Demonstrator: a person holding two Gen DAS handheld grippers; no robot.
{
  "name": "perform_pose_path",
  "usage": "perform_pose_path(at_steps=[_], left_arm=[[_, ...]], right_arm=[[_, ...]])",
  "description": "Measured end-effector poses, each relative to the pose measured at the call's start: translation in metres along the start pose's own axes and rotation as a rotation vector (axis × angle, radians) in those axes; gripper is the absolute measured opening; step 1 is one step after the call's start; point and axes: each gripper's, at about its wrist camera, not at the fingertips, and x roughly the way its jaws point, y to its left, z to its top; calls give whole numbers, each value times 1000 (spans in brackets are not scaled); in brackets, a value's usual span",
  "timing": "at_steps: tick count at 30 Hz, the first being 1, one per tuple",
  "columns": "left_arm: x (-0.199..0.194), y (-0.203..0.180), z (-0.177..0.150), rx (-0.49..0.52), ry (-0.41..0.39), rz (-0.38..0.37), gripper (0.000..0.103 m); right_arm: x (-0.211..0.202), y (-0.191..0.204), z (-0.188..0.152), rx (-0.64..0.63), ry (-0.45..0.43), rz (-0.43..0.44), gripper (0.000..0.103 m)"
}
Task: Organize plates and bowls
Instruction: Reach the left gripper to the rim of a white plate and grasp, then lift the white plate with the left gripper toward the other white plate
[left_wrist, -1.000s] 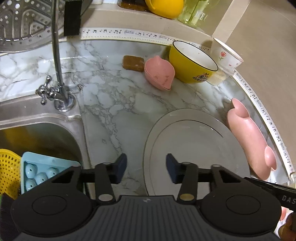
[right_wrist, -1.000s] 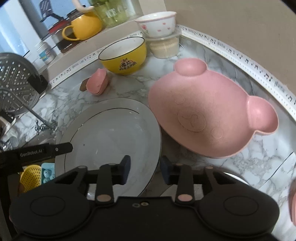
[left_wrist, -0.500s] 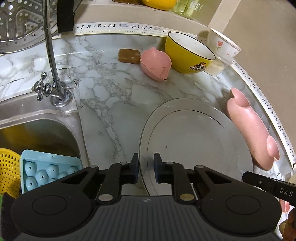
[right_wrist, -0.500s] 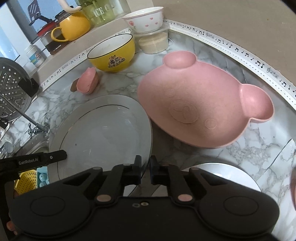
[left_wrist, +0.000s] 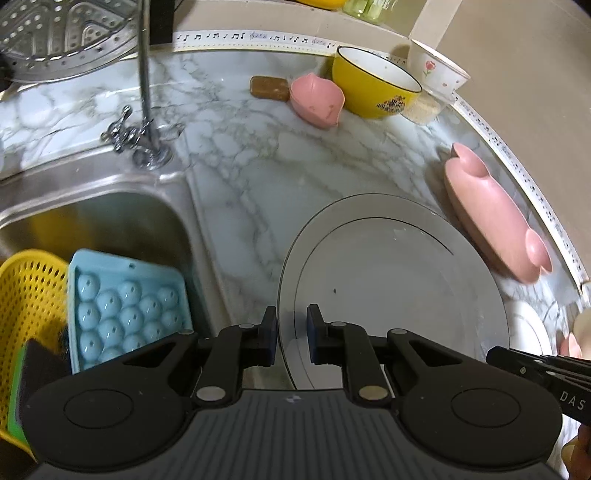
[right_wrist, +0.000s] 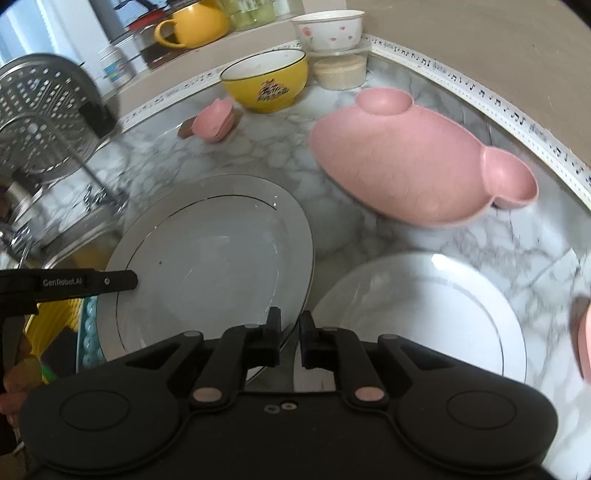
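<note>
Marble counter beside the sink (left_wrist: 110, 221): from the left wrist, the left gripper (left_wrist: 291, 334) pinches the sink-side rim of the large white plate (left_wrist: 388, 280). From the right wrist, the right gripper (right_wrist: 289, 338) pinches its opposite rim, beside a second plate (right_wrist: 424, 306). Glazed ceramic looks heavy, slippery and breakable, so opposite-rim grips suit it.

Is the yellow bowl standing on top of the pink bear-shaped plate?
No, the yellow bowl stands on the marble counter behind the pink bear-shaped plate, apart from it.
</note>
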Motion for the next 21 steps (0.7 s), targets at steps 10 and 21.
perform_pose_path(at_steps=[10, 21], left_arm=[[-20, -5, -34, 51, 0, 3, 15], [-32, -7, -54, 70, 18, -2, 15]], right_arm=[[-23, 2, -33, 19, 11, 9, 9], [-41, 3, -60, 51, 26, 11, 9]])
